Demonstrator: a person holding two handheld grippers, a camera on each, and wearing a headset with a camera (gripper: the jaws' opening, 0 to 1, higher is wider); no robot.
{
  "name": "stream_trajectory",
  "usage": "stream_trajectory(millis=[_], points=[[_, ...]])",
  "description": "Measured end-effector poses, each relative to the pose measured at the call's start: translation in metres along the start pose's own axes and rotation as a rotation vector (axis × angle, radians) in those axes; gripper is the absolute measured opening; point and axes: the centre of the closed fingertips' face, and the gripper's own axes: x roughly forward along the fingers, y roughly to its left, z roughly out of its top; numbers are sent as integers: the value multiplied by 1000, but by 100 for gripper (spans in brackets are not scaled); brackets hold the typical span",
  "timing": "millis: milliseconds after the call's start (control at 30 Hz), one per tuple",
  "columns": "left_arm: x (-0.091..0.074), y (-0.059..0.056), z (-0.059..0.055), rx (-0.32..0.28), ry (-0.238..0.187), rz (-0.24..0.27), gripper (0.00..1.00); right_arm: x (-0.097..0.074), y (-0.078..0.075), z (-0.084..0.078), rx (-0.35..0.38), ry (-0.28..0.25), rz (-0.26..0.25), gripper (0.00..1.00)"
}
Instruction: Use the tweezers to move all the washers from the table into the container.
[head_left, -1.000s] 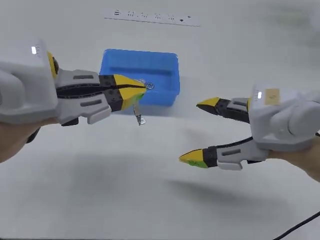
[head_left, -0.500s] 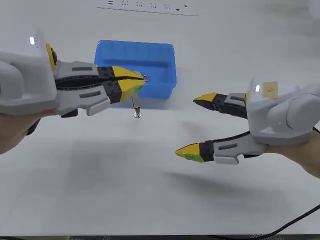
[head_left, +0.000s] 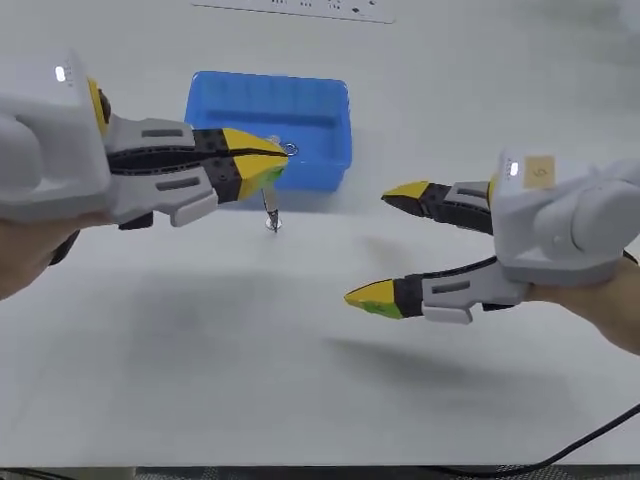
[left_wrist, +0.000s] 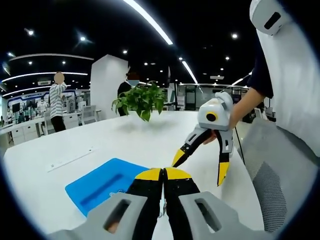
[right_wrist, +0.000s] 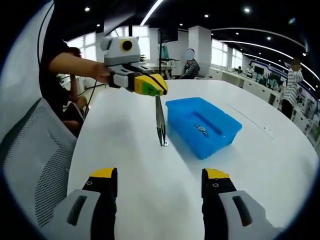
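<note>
L gripper (head_left: 283, 155) is clenched on the tweezers (head_left: 270, 208). They hang down from its tips, w/ the pts at or just above the table (head_left: 200, 350), just near-side of the blue container (head_left: 320, 175).

Vs 1 s ago the whole head view has slid, so most of the apparent shift is the cam. Rel. to the container the tweezers sit about where they were.

A washer (right_wrist: 164, 144) seems to sit at the tweezer pts in the right gripper view; can't tell if it's pinched or just lying on the table. A second washer (right_wrist: 201, 128) already lies in the container. My read: no drop made in this sec, and the carry over the wall is not yet done.

R gripper (head_left: 366, 246) is released, jaws wide apart, grasping nothing. It's well right of the container, much as before.

Edges/room:
- The container's near wall is the one to clear, so the pts prob. need a lift before going far.
- Bare table lies left, near & right of the tweezers.
- A power strip (head_left: 300, 8) lies far, beyond the container.
- The near table edge runs along the bottom of the head view, w/ a cable (head_left: 590, 450) at near right, well apart from the work.
</note>
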Motion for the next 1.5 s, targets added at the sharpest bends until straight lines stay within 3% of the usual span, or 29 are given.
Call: stream_trajectory(millis=[167, 267, 600, 833, 900, 1100, 1500], points=[[-4, -1, -2, -24, 29, -36, 4, 12, 0, 8, -15, -5, 22, 69], [-4, -3, -2, -4, 56, -60, 4, 21, 0, 16, -22, -15, 37, 69], [2, -9, 0, -7, 84, -81, 4, 56, 2, 39, -28, -27, 134, 48], [2, -12, 0, -14, 84, -85, 4, 77, -1, 43, -33, -7, 211, 33], [1, -13, 1, -15, 85, -87, 4, 81, -4, 42, -33, 4, 209, 31], [3, -14, 1, -23, 83, -88, 4, 85, -5, 41, -53, 15, 238, 25], [3, -16, 1, -24, 88, -91, 4, 88, 8, 47, -127, 1, 306, 13]])
